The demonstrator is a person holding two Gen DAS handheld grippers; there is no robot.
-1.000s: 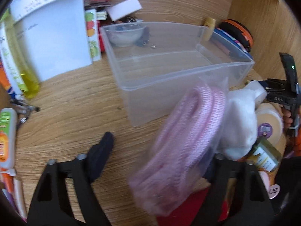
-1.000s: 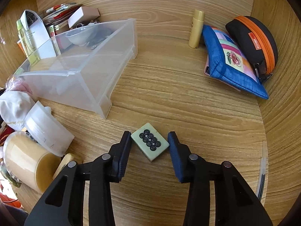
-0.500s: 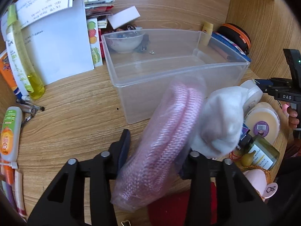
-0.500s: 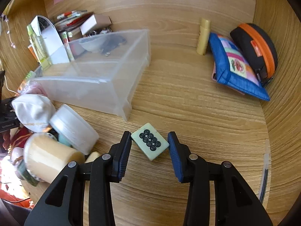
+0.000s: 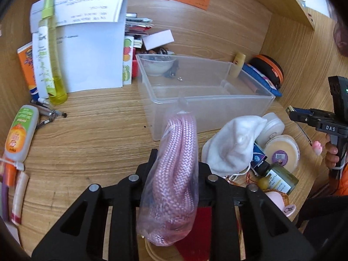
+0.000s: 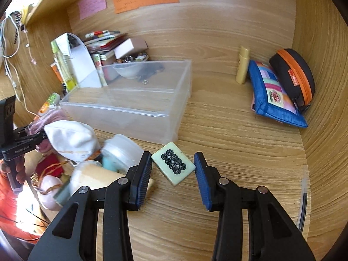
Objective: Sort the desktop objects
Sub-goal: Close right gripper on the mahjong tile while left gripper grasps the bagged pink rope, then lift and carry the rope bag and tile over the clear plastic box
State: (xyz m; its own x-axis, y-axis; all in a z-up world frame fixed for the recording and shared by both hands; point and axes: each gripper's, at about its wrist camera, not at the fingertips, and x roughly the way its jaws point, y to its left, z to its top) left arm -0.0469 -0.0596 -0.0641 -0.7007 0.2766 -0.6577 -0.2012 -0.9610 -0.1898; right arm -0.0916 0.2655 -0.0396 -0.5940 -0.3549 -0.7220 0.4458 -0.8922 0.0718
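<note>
The left gripper [image 5: 174,169] is closing on a clear bag of pink rope [image 5: 176,174]; the bag stands squeezed between the jaws, its knotted top pointing toward the clear bin [image 5: 206,100]. The right gripper [image 6: 173,169] grips a pale green tile [image 6: 173,163] with black rings on its face, pinched corner to corner between the blue pads [image 6: 143,174] and clear of the desk [image 6: 228,134].

The bin sits mid-desk with its far end close to the back wall. A white bowl [image 5: 157,65] and a small dark object lie in its far left corner; the rest of the bin is bare.

Just in front of the bin's near right corner lies a heap: a white cloth pouch [image 5: 235,143], a white jar [image 5: 273,126], a round tan lid [image 5: 281,152] and a small green bottle [image 5: 279,179].

By the desk's back right corner stand a yellow tube [image 6: 243,64], a blue pouch [image 6: 274,95] and a black case [image 6: 293,76] with an orange zip, the last leaning on the side wall.

Along the left edge are a yellow spray bottle [image 5: 49,50] upright against white papers [image 5: 87,52], and an orange-labelled tube [image 5: 20,132] lying flat.
</note>
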